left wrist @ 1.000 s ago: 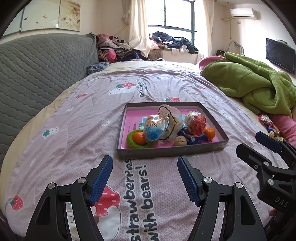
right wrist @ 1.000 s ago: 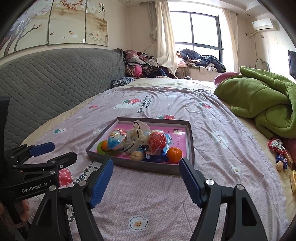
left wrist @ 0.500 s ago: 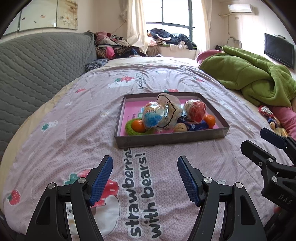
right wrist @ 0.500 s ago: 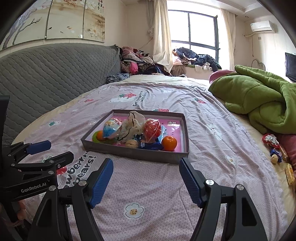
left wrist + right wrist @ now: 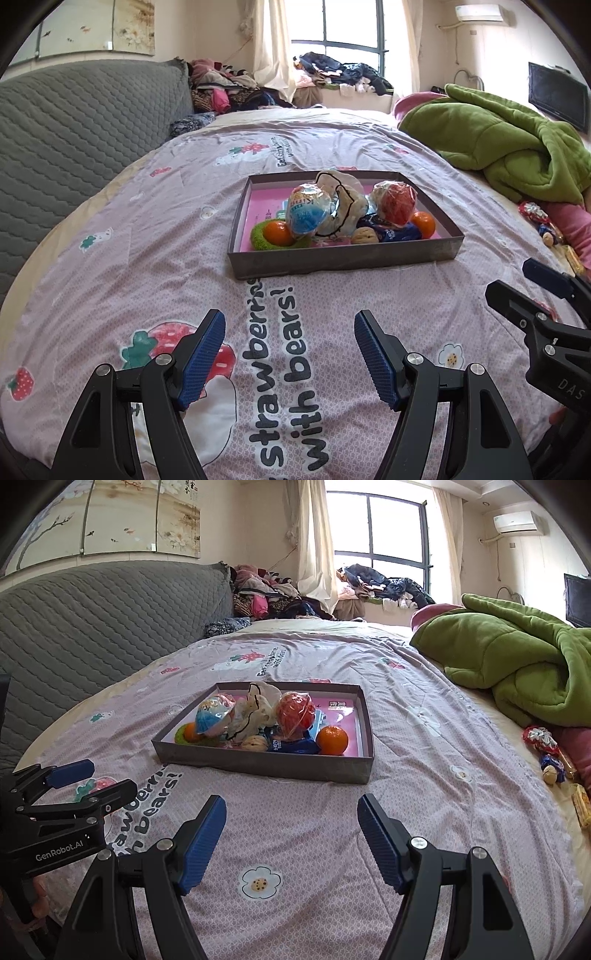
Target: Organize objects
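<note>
A shallow grey box [image 5: 343, 258] [image 5: 258, 764] with a pink floor lies on the bed ahead of both grippers. Inside are a blue wrapped ball [image 5: 306, 214], a red wrapped ball [image 5: 397, 201] [image 5: 295, 710], a white plastic bag [image 5: 343, 206], two oranges [image 5: 277, 233] [image 5: 332, 740], a green ring [image 5: 258, 240], a walnut [image 5: 365, 235] and a blue packet [image 5: 397, 232]. My left gripper [image 5: 288, 350] hangs open over the printed sheet, short of the box, with nothing between its fingers. My right gripper [image 5: 290, 834] is open too, also short of the box and holding nothing.
Loose wrapped snacks [image 5: 546, 753] lie at the bed's right edge below a green blanket [image 5: 517, 664]. A grey quilted headboard [image 5: 92, 627] runs along the left. Clothes [image 5: 280, 598] are piled by the window. The pink sheet [image 5: 166, 221] spreads around the box.
Both grippers have sunk a little toward the bed and the box now sits higher in both views. Their jaws stay as wide as before.
</note>
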Demonstrator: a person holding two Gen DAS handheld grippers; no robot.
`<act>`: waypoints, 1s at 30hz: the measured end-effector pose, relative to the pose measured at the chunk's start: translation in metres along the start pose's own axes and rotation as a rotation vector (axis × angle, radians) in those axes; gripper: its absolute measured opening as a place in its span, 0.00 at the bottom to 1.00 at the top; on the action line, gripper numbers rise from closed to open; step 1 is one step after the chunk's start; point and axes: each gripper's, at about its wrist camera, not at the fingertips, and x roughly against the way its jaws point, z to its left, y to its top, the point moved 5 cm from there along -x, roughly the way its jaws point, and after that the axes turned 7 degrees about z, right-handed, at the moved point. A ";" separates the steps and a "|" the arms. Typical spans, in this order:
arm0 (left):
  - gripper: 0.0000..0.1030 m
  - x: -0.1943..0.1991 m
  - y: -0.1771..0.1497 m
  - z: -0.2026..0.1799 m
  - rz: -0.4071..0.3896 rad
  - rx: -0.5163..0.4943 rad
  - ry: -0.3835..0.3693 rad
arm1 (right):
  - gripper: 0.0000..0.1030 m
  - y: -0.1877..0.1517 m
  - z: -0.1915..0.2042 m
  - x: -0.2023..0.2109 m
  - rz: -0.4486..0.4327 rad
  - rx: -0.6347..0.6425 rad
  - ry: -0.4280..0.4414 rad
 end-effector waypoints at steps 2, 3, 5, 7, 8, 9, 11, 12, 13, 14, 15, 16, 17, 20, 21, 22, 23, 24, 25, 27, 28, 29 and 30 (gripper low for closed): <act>0.72 -0.002 -0.001 0.001 0.003 0.004 -0.001 | 0.71 -0.003 -0.001 -0.004 0.007 -0.006 0.002; 0.72 -0.003 -0.002 0.002 0.005 0.006 0.000 | 0.71 -0.004 -0.001 -0.005 0.009 -0.008 0.004; 0.72 -0.005 -0.004 0.005 0.010 0.018 0.002 | 0.71 -0.006 -0.002 -0.008 0.016 -0.010 0.007; 0.72 -0.008 -0.007 0.007 0.020 0.031 -0.001 | 0.71 -0.009 -0.003 -0.011 0.022 -0.019 0.011; 0.72 -0.009 -0.009 0.008 0.024 0.037 -0.005 | 0.71 -0.010 -0.004 -0.012 0.025 -0.020 0.007; 0.72 -0.011 -0.010 0.009 0.028 0.038 -0.012 | 0.71 -0.011 -0.004 -0.013 0.029 -0.022 0.003; 0.72 -0.012 -0.013 0.010 0.027 0.035 -0.002 | 0.71 -0.013 -0.005 -0.015 0.037 -0.026 0.011; 0.72 -0.012 -0.015 0.009 0.025 0.031 0.003 | 0.71 -0.014 -0.005 -0.016 0.039 -0.028 0.010; 0.72 -0.013 -0.016 0.009 0.022 0.029 0.004 | 0.71 -0.015 -0.006 -0.017 0.040 -0.027 0.010; 0.72 -0.013 -0.016 0.008 0.022 0.029 0.003 | 0.71 -0.016 -0.006 -0.017 0.042 -0.026 0.007; 0.72 -0.013 -0.018 0.007 0.023 0.028 -0.002 | 0.71 -0.017 -0.006 -0.018 0.044 -0.026 0.004; 0.72 -0.013 -0.019 0.007 0.021 0.028 -0.006 | 0.71 -0.018 -0.005 -0.019 0.046 -0.026 0.005; 0.72 -0.013 -0.020 0.006 0.019 0.026 -0.006 | 0.71 -0.020 -0.005 -0.019 0.048 -0.026 0.005; 0.72 -0.012 -0.020 0.005 0.011 0.018 -0.005 | 0.71 -0.023 -0.005 -0.020 0.045 -0.024 -0.004; 0.72 -0.012 -0.020 0.005 0.012 0.018 -0.003 | 0.71 -0.023 -0.005 -0.021 0.049 -0.024 -0.004; 0.72 -0.013 -0.020 0.004 0.012 0.017 -0.003 | 0.71 -0.024 -0.005 -0.021 0.052 -0.026 -0.003; 0.72 -0.013 -0.020 0.004 0.011 0.016 -0.003 | 0.71 -0.024 -0.007 -0.021 0.052 -0.030 -0.002; 0.72 -0.013 -0.020 0.004 0.010 0.016 -0.001 | 0.71 -0.024 -0.008 -0.021 0.049 -0.037 -0.003; 0.72 -0.014 -0.020 0.004 0.011 0.015 -0.002 | 0.71 -0.025 -0.009 -0.021 0.047 -0.040 -0.001; 0.72 -0.015 -0.021 0.004 0.016 0.018 -0.009 | 0.71 -0.027 -0.008 -0.022 0.045 -0.036 -0.001; 0.72 -0.017 -0.022 0.004 0.022 0.021 -0.018 | 0.71 -0.028 -0.007 -0.022 0.046 -0.032 0.000; 0.72 -0.017 -0.023 0.004 0.024 0.023 -0.022 | 0.71 -0.029 -0.006 -0.023 0.048 -0.026 0.003; 0.72 -0.018 -0.024 0.004 0.024 0.026 -0.023 | 0.71 -0.029 -0.005 -0.024 0.049 -0.022 0.002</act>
